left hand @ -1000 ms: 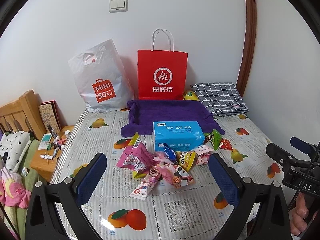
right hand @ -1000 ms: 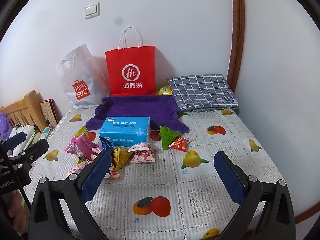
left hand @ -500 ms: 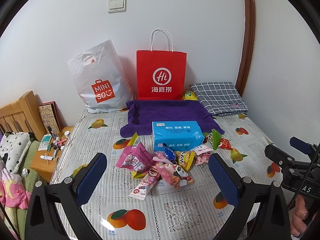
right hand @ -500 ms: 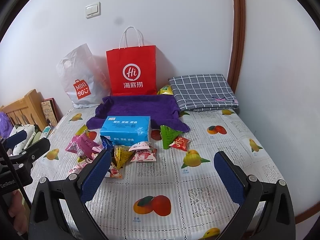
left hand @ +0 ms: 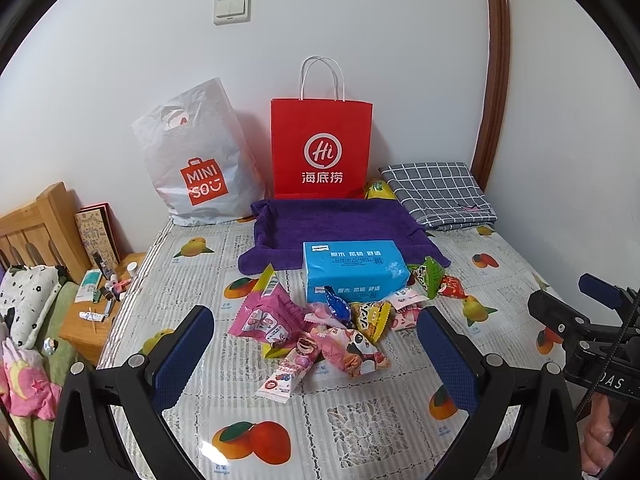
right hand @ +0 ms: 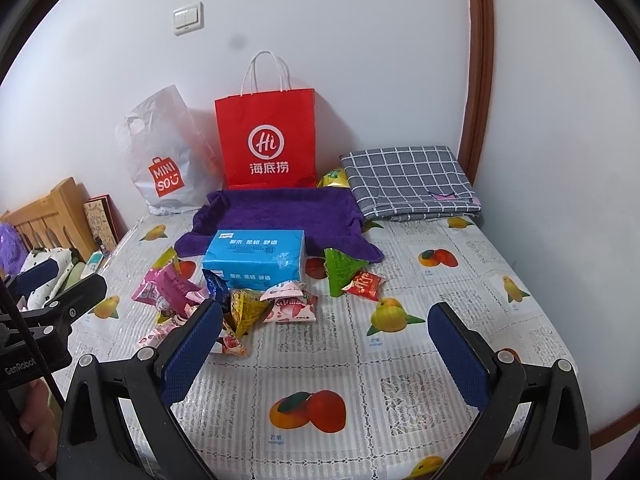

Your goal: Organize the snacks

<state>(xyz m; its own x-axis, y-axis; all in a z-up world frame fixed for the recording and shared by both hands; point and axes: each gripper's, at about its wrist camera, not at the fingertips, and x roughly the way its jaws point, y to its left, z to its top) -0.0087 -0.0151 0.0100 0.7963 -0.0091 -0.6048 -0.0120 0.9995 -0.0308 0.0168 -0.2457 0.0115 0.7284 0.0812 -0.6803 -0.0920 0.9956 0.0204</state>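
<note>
With left gripper (left hand: 316,344) and right gripper (right hand: 324,332) both spread wide and empty, the crinkly foil snack packets (left hand: 332,328) at mid-frame look light and slippery; pinch a sealed edge.

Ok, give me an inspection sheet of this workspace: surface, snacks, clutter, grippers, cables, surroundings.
Surface: fruit-print plastic tablecloth, flat.
Job's things: loose pile of wrapped snack packets before the blue tissue pack; green triangular packet and small red packet lie apart; purple towel tray holds nothing visible.
Clutter: red paper bag, white plastic shopping bag, folded grey checked cloth.
Grippers: left hand-held gripper and right hand-held gripper open, holding nothing.
Cables: thin black cable on the right one.
Surroundings: white wall, light switch, wooden bedside stand.
</note>
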